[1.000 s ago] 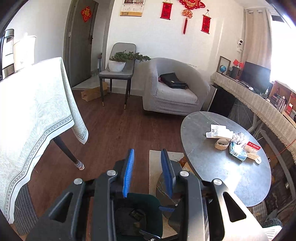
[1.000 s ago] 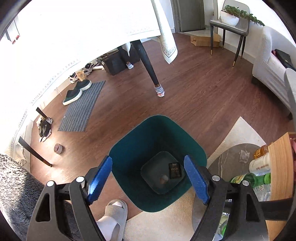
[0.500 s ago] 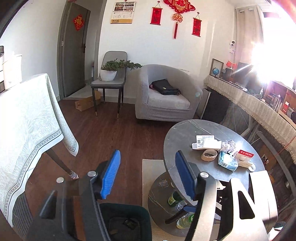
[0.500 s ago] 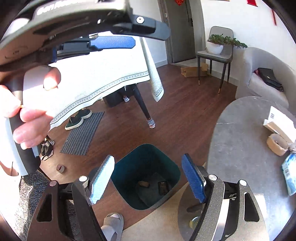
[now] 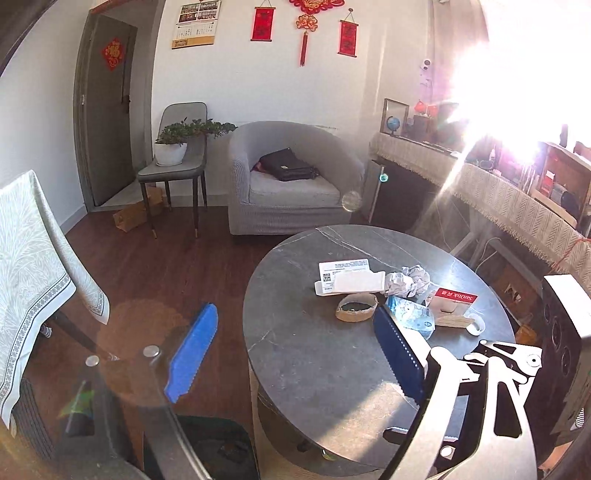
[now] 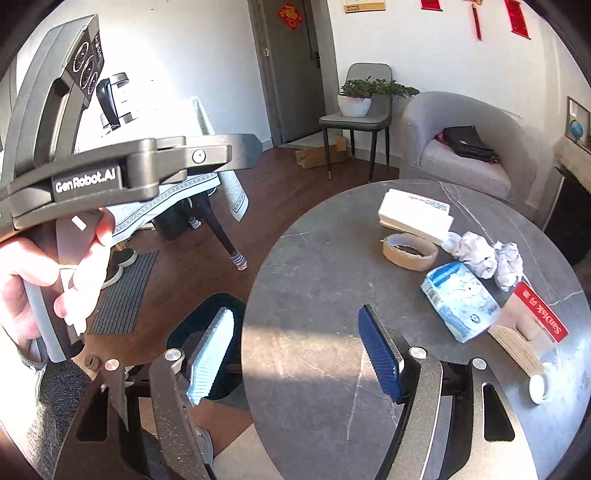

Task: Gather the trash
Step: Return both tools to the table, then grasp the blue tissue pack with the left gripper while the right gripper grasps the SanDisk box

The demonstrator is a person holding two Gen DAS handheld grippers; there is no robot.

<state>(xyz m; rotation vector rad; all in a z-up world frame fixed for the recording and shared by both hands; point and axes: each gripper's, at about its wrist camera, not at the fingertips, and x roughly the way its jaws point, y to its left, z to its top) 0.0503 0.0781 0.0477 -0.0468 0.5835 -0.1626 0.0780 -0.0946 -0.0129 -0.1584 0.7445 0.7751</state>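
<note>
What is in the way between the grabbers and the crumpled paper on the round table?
Nothing visible blocks the crumpled paper itself, but a blue tissue pack and a cardboard tape ring lie on the nearer side of it. The right hand-held gripper hangs open over bare round table.

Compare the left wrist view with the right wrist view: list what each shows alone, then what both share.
Only the left wrist view: the sideboard with a lace cloth under the window glare, and the wall calendar in full.

Only the right wrist view: a hand holding the left gripper, a grey mat and the shoes on the floor.

Both: the round table, paper wads, tissue pack, tape roll, red card, green bin, armchair, plant chair. Neither gripper holds anything.
</note>
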